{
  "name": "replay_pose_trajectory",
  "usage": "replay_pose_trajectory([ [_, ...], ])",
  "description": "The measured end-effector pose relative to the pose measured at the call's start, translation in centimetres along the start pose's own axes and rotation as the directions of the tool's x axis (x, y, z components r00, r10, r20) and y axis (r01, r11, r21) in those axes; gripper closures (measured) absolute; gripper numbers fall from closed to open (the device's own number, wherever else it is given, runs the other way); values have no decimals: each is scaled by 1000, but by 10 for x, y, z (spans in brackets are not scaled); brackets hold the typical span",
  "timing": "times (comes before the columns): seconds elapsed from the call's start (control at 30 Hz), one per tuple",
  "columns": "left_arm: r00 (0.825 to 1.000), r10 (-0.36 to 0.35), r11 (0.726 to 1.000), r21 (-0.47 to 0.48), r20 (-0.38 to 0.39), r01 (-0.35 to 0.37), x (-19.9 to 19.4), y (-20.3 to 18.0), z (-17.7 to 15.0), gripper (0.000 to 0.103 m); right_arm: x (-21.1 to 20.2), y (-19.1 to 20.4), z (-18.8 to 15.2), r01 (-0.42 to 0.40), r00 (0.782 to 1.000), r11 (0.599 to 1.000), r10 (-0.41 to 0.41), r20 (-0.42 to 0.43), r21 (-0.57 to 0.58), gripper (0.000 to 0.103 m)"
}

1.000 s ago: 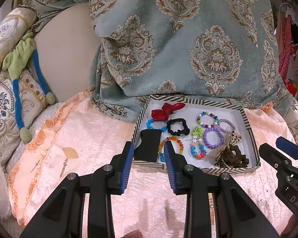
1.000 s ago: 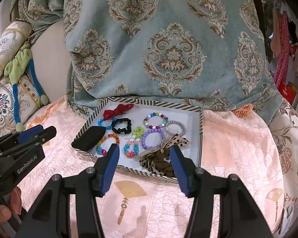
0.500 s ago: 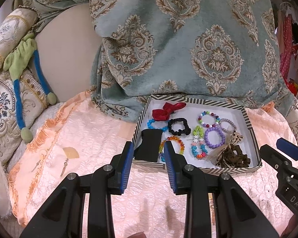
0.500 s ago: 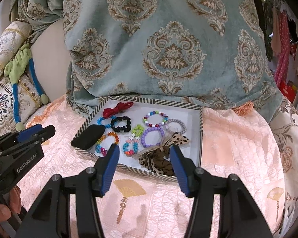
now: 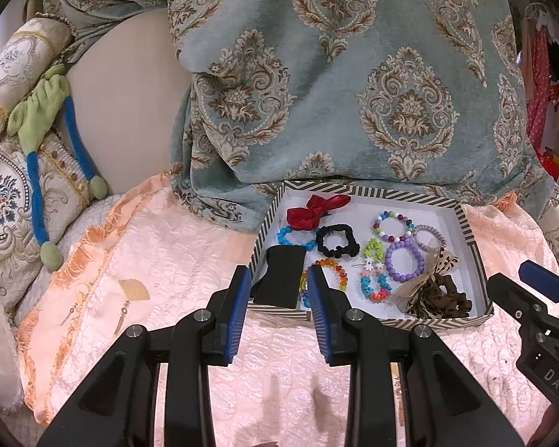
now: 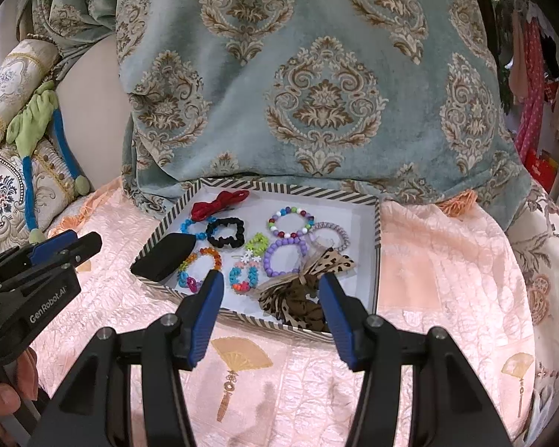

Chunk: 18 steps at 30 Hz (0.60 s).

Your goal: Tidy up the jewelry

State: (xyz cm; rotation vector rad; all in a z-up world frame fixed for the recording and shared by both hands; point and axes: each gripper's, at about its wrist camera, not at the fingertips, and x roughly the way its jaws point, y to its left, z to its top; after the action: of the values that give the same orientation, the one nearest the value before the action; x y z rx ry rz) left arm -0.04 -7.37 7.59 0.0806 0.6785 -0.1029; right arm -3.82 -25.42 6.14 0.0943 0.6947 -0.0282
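A striped-rim tray (image 5: 369, 188) (image 6: 294, 188) with a white floor lies on the peach quilt. In it are a red bow (image 5: 313, 212) (image 6: 216, 205), a black scrunchie (image 5: 334, 238), a black pouch (image 5: 281, 275) (image 6: 166, 255), a purple bead bracelet (image 5: 404, 260) (image 6: 283, 257), a leopard-print bow (image 5: 436, 290) (image 6: 302, 294) and several coloured bead bracelets. My left gripper (image 5: 277, 287) hovers open before the tray's near-left corner, nothing between its fingers. My right gripper (image 6: 271, 281) hovers open before the near edge, in line with the leopard bow, holding nothing.
A teal damask blanket (image 5: 354, 74) drapes down behind the tray's far rim. Patterned cushions (image 5: 3, 201) and a green and blue plush toy (image 5: 37, 119) lie at the left. The peach quilt (image 6: 447, 260) spreads around the tray. Clothes (image 6: 533, 93) hang at the far right.
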Motion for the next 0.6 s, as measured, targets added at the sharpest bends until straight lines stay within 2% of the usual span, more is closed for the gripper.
replay_pose_trajectory([
  [0.6, 1000, -4, 1000, 13, 6, 4, 1, -4, 0, 87, 3, -1, -1, 1, 1000, 1000, -1, -7, 2, 47],
])
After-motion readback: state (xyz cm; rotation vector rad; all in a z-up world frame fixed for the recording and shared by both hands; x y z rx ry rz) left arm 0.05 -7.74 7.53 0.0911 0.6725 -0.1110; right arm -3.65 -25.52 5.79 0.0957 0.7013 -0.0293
